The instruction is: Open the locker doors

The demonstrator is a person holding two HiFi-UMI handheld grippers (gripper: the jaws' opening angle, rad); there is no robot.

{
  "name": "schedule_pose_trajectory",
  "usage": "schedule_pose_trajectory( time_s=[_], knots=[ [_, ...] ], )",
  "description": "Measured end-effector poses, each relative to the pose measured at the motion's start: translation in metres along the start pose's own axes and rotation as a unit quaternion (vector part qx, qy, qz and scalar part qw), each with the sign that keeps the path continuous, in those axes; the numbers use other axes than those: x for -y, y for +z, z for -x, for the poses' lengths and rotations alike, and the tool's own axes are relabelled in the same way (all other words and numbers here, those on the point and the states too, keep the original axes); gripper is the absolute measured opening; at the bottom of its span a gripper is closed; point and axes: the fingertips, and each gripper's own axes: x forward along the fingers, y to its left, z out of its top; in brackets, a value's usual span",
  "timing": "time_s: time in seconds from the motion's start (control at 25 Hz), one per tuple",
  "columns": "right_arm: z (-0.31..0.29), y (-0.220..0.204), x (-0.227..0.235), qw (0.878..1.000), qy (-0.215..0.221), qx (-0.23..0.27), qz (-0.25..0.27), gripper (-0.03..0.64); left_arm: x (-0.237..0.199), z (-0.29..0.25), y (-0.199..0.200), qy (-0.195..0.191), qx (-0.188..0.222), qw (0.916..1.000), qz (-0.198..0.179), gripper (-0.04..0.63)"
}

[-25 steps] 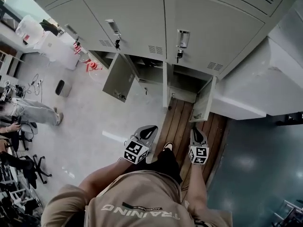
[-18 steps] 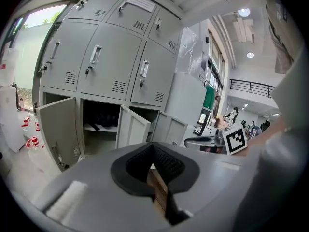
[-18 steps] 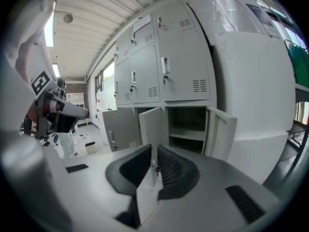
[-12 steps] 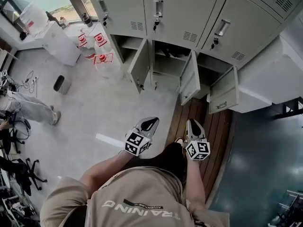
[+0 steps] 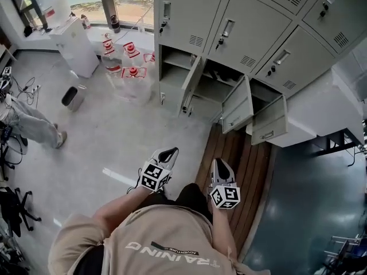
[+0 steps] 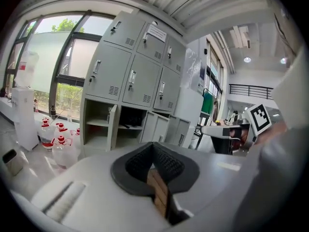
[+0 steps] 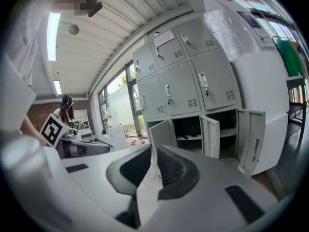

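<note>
The grey lockers [image 5: 252,22] fill the top of the head view. Three bottom-row doors stand open: the left door [image 5: 191,82], the middle door [image 5: 238,105] and the right door [image 5: 269,121]. The upper rows are closed. My left gripper [image 5: 167,155] and right gripper [image 5: 218,167] hang close to my body, well short of the lockers, both shut and holding nothing. In the left gripper view the shut jaws [image 6: 153,148] point at the open compartments [image 6: 99,124]. In the right gripper view the shut jaws [image 7: 155,151] face the same open doors [image 7: 210,134].
Water bottles with red caps [image 5: 132,73] stand left of the lockers, beside a white cabinet [image 5: 74,44] and a small black bin [image 5: 70,96]. A wooden floor strip [image 5: 235,153] runs before the lockers. A person [image 5: 28,125] and office chairs [image 5: 14,205] are at the far left.
The lockers have slid up and away in the head view and all three open doors now show. Both grippers dropped lower, nearer my body, still shut.
</note>
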Motion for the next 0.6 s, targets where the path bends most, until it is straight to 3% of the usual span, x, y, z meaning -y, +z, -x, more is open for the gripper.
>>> schedule_pose_trajectory(
  time_s=[0.36,0.48,0.6],
  knots=[
    [-0.001,-0.001,-0.022,0.998,0.048,-0.018,0.033,0.041,0.014,0.012,0.0,0.015,0.007,0.9999,-0.002,0.006],
    [-0.002,0.01,-0.023,0.997,0.053,-0.027,0.053,0.041,0.029,0.009,0.018,0.011,0.022,0.9997,0.005,0.006],
    [-0.009,0.027,-0.033,0.995,0.068,-0.009,0.077,0.04,0.032,0.006,0.041,0.014,0.039,0.999,-0.018,0.006]
  ],
)
